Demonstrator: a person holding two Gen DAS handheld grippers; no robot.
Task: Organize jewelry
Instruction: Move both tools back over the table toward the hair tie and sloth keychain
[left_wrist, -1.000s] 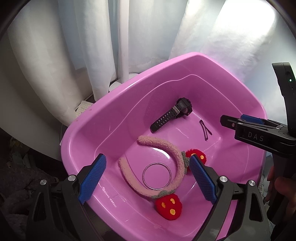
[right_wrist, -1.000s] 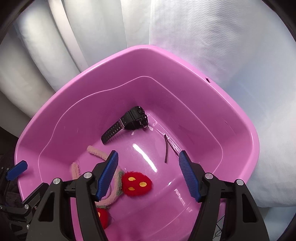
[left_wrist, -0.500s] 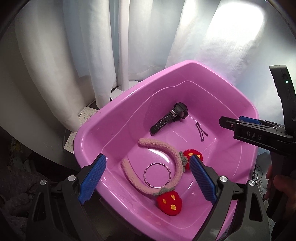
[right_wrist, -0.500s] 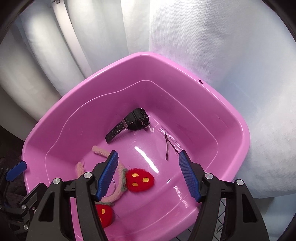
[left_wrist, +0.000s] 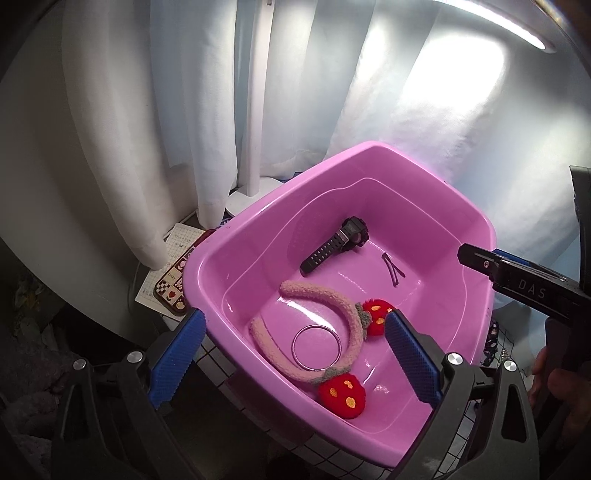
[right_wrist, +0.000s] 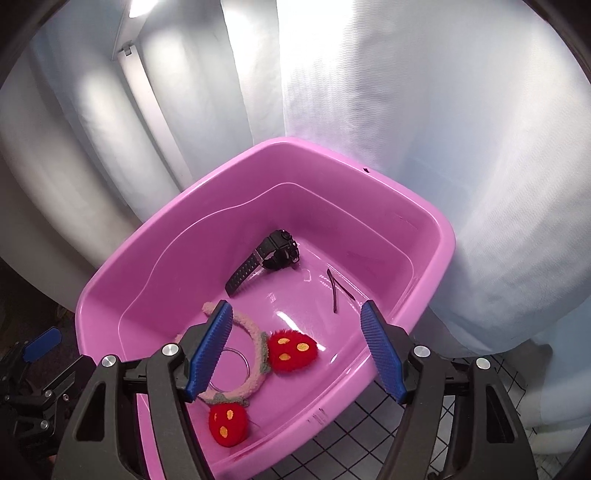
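My left gripper (left_wrist: 291, 358) and right gripper (right_wrist: 295, 350) are black plastic frames with ridged blue pads (right_wrist: 208, 350), silver screws (right_wrist: 170, 349), and white "DAS" lettering (left_wrist: 532, 288).

A glossy pink plastic tub (left_wrist: 207, 258) holds a matte black wristwatch (left_wrist: 334, 245) with a ribbed strap, a thin dark hair clip (left_wrist: 393, 268), a silvery metal ring (left_wrist: 316, 347) and a fuzzy pale pink headband (left_wrist: 332, 295) with grey-green leaf tufts and two red plush strawberries (right_wrist: 291, 349) dotted yellow. White curtains (right_wrist: 443, 110) hang behind. A white surface gridded in black lines (right_wrist: 369, 435) lies beneath the tub. Black grippers carry blue textured pads (right_wrist: 380, 350).
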